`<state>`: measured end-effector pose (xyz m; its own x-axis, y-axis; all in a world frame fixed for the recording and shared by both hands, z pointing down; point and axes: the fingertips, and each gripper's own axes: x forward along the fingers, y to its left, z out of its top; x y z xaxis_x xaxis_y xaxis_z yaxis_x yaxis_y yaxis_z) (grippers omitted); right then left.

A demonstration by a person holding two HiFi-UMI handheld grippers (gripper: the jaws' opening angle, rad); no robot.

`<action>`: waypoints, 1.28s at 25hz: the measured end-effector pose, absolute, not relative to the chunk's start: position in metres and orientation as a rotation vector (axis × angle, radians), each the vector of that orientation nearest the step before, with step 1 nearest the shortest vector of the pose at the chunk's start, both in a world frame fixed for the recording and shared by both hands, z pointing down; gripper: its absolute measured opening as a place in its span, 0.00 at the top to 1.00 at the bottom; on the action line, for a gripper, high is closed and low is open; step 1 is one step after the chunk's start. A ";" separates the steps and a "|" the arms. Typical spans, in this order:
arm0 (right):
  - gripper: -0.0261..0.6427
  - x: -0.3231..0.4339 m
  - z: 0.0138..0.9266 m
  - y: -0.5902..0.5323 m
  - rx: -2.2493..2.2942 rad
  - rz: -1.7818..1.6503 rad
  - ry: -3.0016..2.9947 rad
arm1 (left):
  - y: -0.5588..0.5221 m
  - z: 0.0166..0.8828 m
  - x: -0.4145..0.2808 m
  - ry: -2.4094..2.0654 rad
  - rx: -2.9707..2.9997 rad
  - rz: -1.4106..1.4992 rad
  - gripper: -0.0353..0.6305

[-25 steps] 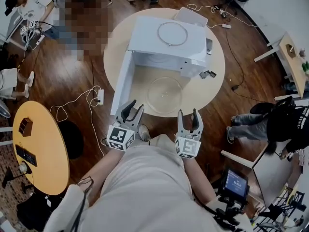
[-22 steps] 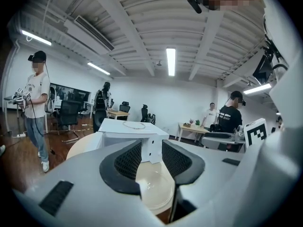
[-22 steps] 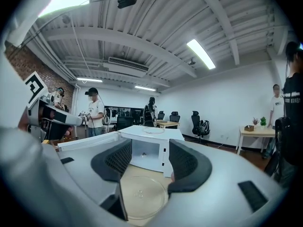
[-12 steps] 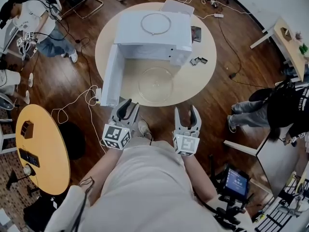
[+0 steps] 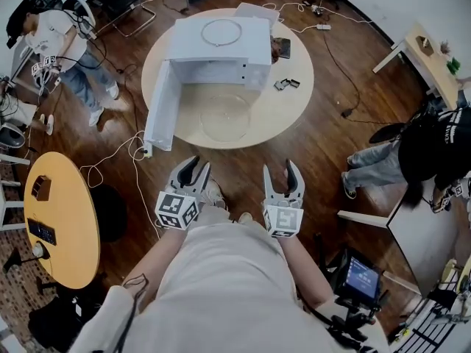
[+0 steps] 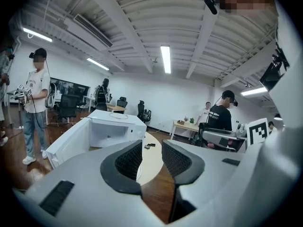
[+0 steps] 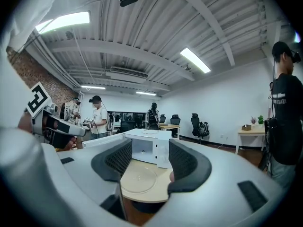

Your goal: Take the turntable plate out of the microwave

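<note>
Turntable plate (image 5: 225, 117) is already lying on the round table (image 5: 298, 101), just near of the microwave (image 5: 213, 46), whose door (image 5: 160, 101) is standing open at left. Left gripper (image 5: 193, 168) and right gripper (image 5: 282, 172) are hovering well apart from the table, jaws parted, gripping nothing. Removal looks finished, so probably no further grasp is needed.

Plate out front, microwave behind it.
The turntable plate (image 5: 226, 116) lies on the round table (image 5: 291, 120), just before the microwave (image 5: 221, 50), whose door (image 5: 160, 109) stands out at the left. The left gripper (image 5: 193, 165) and right gripper (image 5: 281, 169) hang side by side, off the table's near edge.
</note>
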<state>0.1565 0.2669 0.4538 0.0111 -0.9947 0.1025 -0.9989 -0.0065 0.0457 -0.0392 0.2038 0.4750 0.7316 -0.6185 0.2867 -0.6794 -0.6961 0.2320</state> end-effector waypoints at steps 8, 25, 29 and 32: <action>0.59 0.162 0.444 0.339 2.160 0.054 -2.166 | 0.262 0.468 -0.052 -1.105 2.557 0.209 0.74; 0.59 0.159 0.459 0.403 2.086 0.069 -2.226 | 0.336 0.485 -0.103 -1.242 2.468 0.181 0.75; 0.59 0.162 0.467 0.404 2.062 0.091 -2.203 | 0.335 0.488 -0.110 -1.254 2.455 0.203 0.75; 0.59 0.158 0.479 0.398 2.041 0.110 -2.190 | 0.329 0.489 -0.116 -1.255 2.446 0.202 0.75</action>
<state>0.1576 0.3984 0.4788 -0.0659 -0.9855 0.1564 -0.9962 0.0739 0.0462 -0.1158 0.3294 0.4892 0.5904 -0.7508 0.2963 -0.8058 -0.5273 0.2694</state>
